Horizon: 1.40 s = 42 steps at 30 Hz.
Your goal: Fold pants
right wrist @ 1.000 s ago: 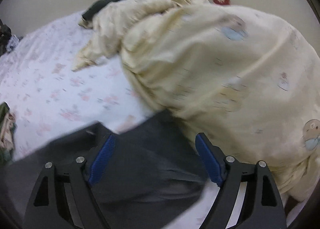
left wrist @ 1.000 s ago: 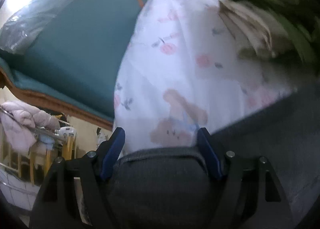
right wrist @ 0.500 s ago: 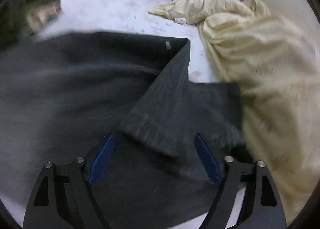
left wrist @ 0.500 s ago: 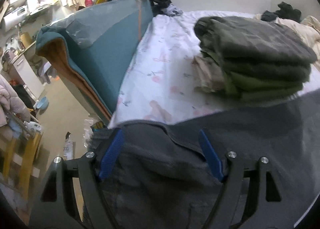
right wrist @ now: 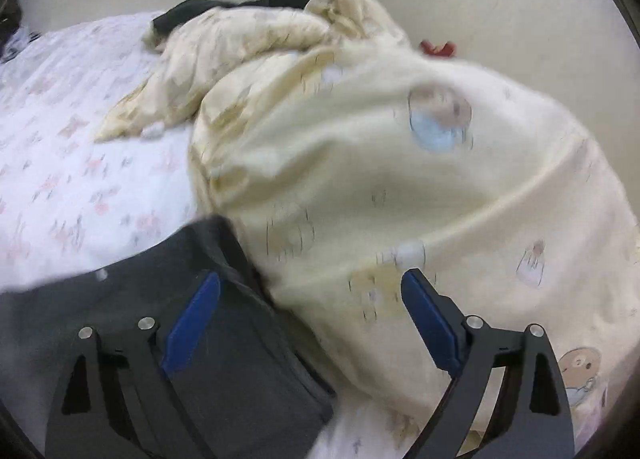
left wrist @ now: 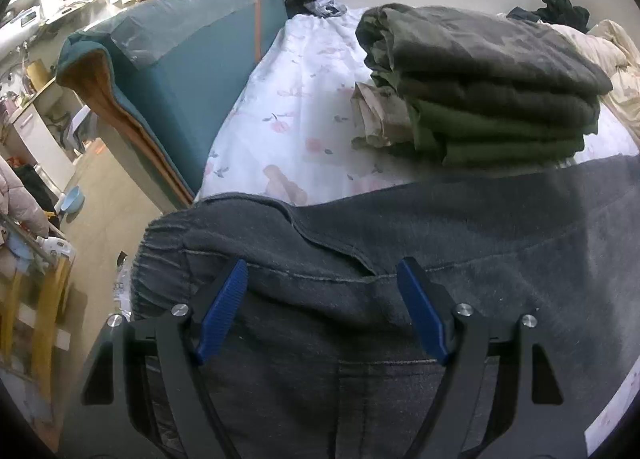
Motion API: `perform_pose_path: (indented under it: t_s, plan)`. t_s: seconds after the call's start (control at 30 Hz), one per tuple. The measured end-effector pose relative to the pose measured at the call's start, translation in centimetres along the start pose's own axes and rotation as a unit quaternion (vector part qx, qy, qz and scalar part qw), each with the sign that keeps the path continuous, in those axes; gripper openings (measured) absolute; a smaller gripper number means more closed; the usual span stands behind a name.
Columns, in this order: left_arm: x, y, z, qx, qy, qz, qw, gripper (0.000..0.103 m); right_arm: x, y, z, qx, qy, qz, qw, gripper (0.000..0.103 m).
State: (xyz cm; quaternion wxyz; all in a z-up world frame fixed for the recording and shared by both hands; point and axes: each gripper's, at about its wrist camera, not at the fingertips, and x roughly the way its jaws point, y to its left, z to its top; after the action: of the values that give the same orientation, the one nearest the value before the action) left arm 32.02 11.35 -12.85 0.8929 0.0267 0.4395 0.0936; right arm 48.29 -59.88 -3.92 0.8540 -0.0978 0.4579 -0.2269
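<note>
Dark grey cotton pants (left wrist: 400, 259) lie spread on the white floral-print bedsheet (left wrist: 304, 115), elastic waistband at the bed's edge; in the right wrist view a leg end (right wrist: 224, 311) rests against the cream cartoon-print duvet (right wrist: 380, 163). Left gripper (left wrist: 322, 287) is released, blue pads apart over the waistband, pinching nothing. Right gripper (right wrist: 310, 299) is likewise released, straddling leg end and duvet. A folded stack of olive and grey garments (left wrist: 480, 83) sits beyond the pants. A teal cushion (left wrist: 188, 75) stands beside the bed.
</note>
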Motion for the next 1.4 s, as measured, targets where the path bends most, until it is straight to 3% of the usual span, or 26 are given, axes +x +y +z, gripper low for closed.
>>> perform_pose_path:
  t_s: [0.07,0.17,0.27,0.4,0.47,0.5,0.57,0.67,0.83,0.9,1.07,1.1,1.13,1.2,1.33,1.4]
  plan:
    - [0.2,-0.1,-0.3,0.002,0.003,-0.001,1.0,0.074,0.6,-1.5,-1.9,0.012,0.02,0.026,0.999,0.094]
    - [0.3,-0.3,-0.8,0.01,0.006,-0.001,0.9999,0.074,2.3,-3.2,-5.7,0.068,0.058,0.1,0.991,0.092]
    - [1.4,-0.2,-1.4,0.019,0.022,0.004,0.9996,0.074,4.2,-3.5,-9.9,0.114,0.093,0.109,0.983,0.089]
    - [2.1,0.5,-1.6,0.01,0.029,0.004,0.9995,0.074,7.1,-4.1,-11.8,0.172,0.129,0.106,0.971,0.069]
    - [2.8,0.4,-1.5,0.014,0.04,0.004,0.9991,0.075,7.4,-4.4,-11.7,0.194,0.118,0.125,0.966,0.042]
    - [3.0,0.3,-1.5,0.017,0.044,0.006,0.9989,0.075,7.4,-4.3,-11.5,0.195,0.117,0.131,0.965,0.021]
    - [3.2,0.2,-1.5,0.023,0.042,0.009,0.9988,0.076,6.1,-4.3,-10.8,0.195,0.092,0.142,0.966,0.011]
    - [3.6,0.3,-1.8,0.032,0.033,0.004,0.9989,0.079,2.0,-4.4,-8.8,0.178,0.043,0.15,0.972,0.01]
    - [3.7,0.7,-2.0,0.047,0.032,-0.008,0.9983,0.081,-1.8,-6.7,-5.9,0.151,0.047,0.139,0.978,0.008]
    - [3.6,0.8,-2.0,0.049,0.039,-0.014,0.9979,0.081,-1.9,-8.0,-5.7,0.161,0.06,0.128,0.977,0.008]
    - [3.6,0.8,-1.7,0.047,0.046,-0.019,0.9976,0.081,4.6,-7.5,-9.4,0.172,0.189,0.106,0.961,0.009]
    - [3.6,0.8,-1.7,0.049,0.047,-0.017,0.9975,0.081,5.2,-7.2,-10.0,0.171,0.193,0.111,0.96,0.013]
    - [3.6,0.7,-1.7,0.051,0.048,-0.015,0.9974,0.081,5.9,-6.9,-10.8,0.171,0.204,0.106,0.958,0.028]
    - [3.7,0.7,-1.6,0.05,0.051,-0.016,0.9973,0.081,6.5,-7.1,-11.6,0.185,0.215,0.094,0.954,0.04]
    - [3.7,0.8,-1.6,0.051,0.05,-0.02,0.9973,0.081,5.0,-8.8,-11.8,0.236,0.168,0.141,0.947,0.041]
    - [3.7,0.8,-1.8,0.052,0.047,-0.02,0.9973,0.081,5.1,-8.6,-12.2,0.239,0.164,0.159,0.944,0.041]
